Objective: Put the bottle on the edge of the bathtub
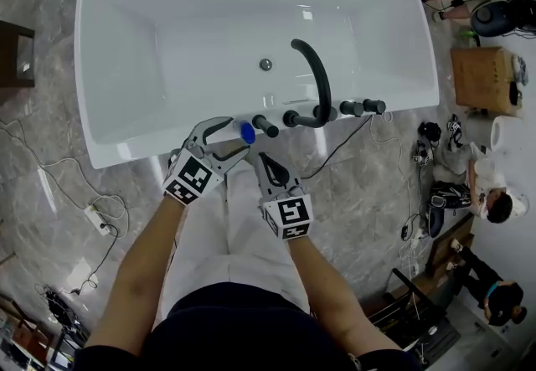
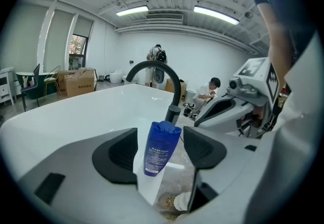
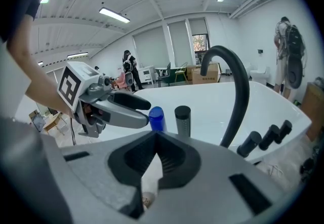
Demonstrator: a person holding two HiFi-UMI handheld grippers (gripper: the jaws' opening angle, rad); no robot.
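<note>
The blue bottle (image 1: 247,133) stands on the near rim of the bathtub (image 1: 142,152), between the 2 spread jaws of the left gripper (image 1: 237,135); the pads do not press it. It looks like light, stiff, smooth plastic, probably slippery and easy to tip, so mid-body is the safest hold. A black handle (image 1: 265,125) crowds its 3 o'clock and the rim drops away at 6 o'clock, with free rim at 9 o'clock. The right gripper (image 1: 265,162) is closed and empty
</note>
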